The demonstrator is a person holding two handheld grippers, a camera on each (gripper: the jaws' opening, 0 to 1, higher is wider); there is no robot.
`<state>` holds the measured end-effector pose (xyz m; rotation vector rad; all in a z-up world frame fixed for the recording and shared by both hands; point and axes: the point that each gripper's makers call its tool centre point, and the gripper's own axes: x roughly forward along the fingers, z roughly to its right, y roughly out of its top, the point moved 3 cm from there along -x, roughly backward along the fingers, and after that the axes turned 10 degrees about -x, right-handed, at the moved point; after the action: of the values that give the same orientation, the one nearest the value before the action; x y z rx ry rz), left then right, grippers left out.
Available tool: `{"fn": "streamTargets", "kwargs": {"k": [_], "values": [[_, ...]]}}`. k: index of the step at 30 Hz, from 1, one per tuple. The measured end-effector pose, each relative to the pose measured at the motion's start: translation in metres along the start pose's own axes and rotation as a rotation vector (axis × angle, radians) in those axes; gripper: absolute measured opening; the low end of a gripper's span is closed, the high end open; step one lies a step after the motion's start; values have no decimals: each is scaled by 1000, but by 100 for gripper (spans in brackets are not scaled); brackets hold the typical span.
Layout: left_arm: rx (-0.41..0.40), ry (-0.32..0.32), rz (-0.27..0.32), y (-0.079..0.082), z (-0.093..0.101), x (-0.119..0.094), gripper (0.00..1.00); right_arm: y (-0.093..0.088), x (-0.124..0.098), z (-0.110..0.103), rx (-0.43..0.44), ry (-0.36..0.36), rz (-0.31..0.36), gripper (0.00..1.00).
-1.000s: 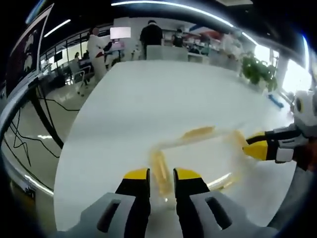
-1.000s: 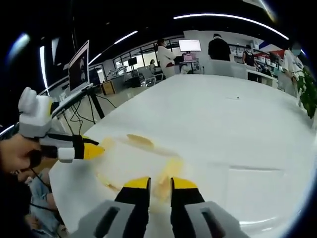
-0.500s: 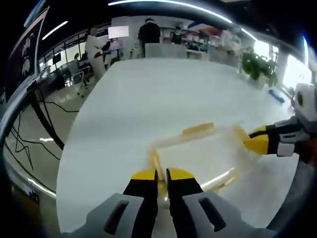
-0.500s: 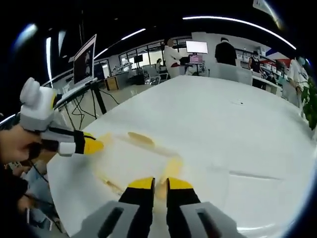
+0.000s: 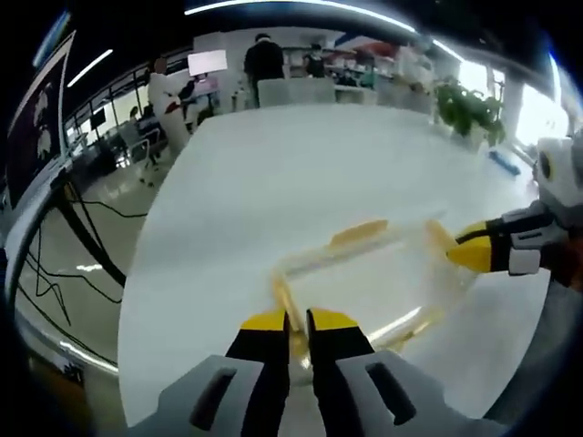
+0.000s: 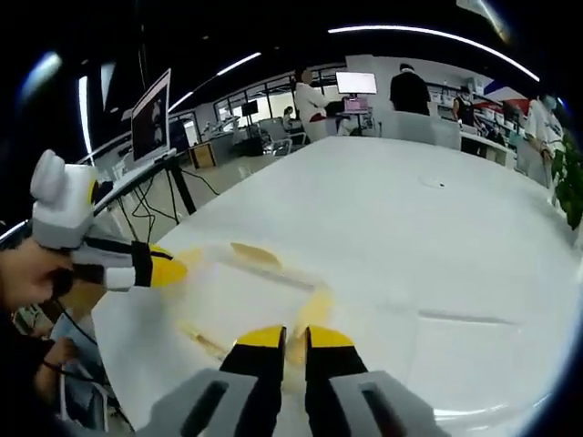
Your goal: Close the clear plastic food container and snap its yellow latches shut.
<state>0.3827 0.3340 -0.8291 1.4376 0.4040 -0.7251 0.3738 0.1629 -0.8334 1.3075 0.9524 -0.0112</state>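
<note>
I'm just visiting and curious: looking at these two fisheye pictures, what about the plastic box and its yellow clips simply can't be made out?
- Left gripper view: the left gripper covers the near yellow latch of the clear container; snapped or not, unclear.
- Right gripper view: the right gripper likewise hides the base of its latch.
- Both views: the container is blurred and see-through; whether the lid sits fully down, or anything is inside, cannot be told.
- Far latch: too blurred to judge.

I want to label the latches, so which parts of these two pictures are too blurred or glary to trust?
Left gripper view: the container is softly blurred, its yellow latches smeared; window glare whitens the right side. Right gripper view: the container nearly melts into the white table, latch edges vague. Fisheye bends both table edges.
</note>
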Motion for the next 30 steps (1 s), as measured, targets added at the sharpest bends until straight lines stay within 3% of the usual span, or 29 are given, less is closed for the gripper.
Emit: {"fn": "streamTargets", "kwargs": {"k": [8,30], "values": [[-36,13,19,8,0,-14,4,13,-9,-1,6,4,22,3],[-4,48,35,19,8,-44,4,30,-29,-6,43,28,66,2]]}}
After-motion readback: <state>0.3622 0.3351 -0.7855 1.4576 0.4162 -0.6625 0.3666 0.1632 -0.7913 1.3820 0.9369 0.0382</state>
